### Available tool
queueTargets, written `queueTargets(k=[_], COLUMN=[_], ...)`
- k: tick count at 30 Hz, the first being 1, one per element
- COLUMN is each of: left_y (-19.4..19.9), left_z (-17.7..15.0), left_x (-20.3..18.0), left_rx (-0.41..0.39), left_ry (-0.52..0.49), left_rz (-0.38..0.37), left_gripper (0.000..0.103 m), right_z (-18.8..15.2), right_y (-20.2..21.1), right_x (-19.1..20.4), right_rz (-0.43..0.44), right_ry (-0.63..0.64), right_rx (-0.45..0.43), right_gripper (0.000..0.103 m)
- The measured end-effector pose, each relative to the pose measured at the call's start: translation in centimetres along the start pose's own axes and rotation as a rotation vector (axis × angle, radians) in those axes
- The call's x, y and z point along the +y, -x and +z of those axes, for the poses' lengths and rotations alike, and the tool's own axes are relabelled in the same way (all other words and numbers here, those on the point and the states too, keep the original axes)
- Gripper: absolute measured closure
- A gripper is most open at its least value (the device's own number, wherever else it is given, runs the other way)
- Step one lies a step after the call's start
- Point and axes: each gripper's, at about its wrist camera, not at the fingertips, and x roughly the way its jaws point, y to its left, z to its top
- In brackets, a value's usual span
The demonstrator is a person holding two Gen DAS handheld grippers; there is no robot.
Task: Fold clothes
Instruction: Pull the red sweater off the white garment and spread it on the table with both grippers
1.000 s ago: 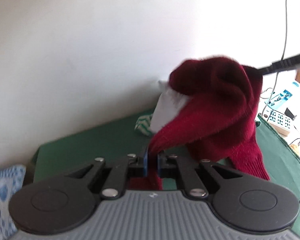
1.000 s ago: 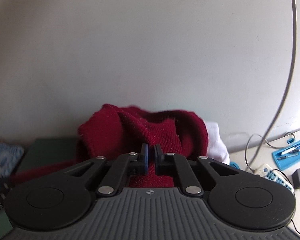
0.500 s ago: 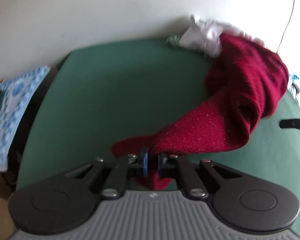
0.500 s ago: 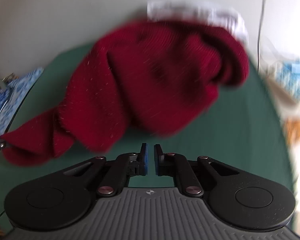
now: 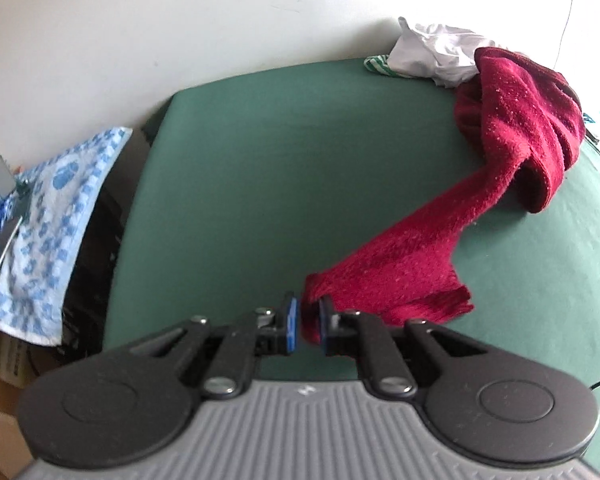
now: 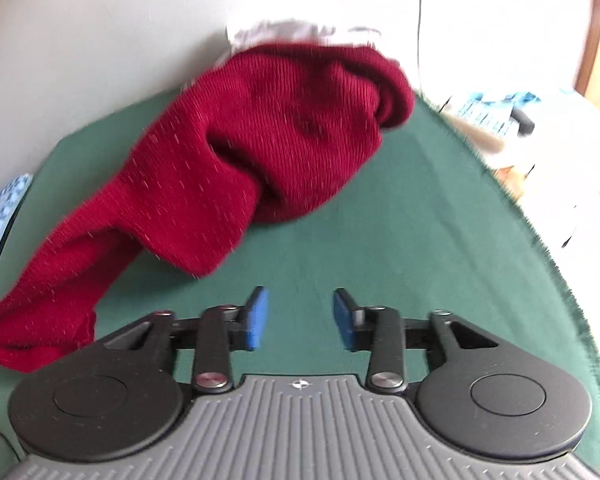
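On green table cover (image 5: 300, 168), left tongs (image 5: 308, 320) clamped on red knit garment (image 5: 516, 120), right tongs (image 6: 300, 316) apart, empty.

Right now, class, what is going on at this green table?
A person working two handheld grippers is starting to fold a dark red knitted garment on the green table cover. The left gripper is shut on one end of it, and that end stretches out from the bunched heap. The right gripper is open and empty above bare cloth, near the heap. A crumpled white garment lies behind, by the wall. Nothing is folded yet.
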Motion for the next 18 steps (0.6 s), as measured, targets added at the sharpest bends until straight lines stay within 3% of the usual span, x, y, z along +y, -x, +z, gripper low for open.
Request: queueTargets(k=[2, 7, 11, 12, 14, 15, 18], left_y=[0.1, 1.7, 3.2, 3.3, 3.3, 3.2, 2.2], left_z=[0.1, 0.6, 1.1, 1.2, 1.6, 1.9, 2.8], left_x=[1.1, 2.0, 1.0, 0.3, -1.6, -2.9, -7.4], left_rx=[-0.007, -0.044, -0.080, -0.089, -0.103, -0.107, -0.115], left_ry=[-0.003, -0.011, 0.006, 0.006, -0.003, -0.008, -0.032], left_rz=[0.001, 0.067, 0.067, 0.058, 0.042, 0.040, 0.008], left_gripper=[0.088, 0.085, 0.062, 0.057, 0.038, 0.035, 0.027], right_z=[-0.4, 0.0, 3.2, 4.4, 6.7, 7.7, 11.0], right_y=[1.7, 4.4, 2.9, 2.6, 1.6, 1.1, -2.1], right_x=[0.4, 0.6, -0.4, -0.9, -2.0, -2.5, -4.1], right_rz=[-0.016, -0.051, -0.078, -0.082, -0.075, -0.077, -0.101], right_ry=[-0.001, 0.026, 0.112, 0.133, 0.169, 0.187, 0.212], right_rx=[-0.029, -0.079, -0.082, -0.084, -0.110, -0.120, -0.122], right_gripper=[0.047, 0.046, 0.045, 0.043, 0.034, 0.029, 0.028])
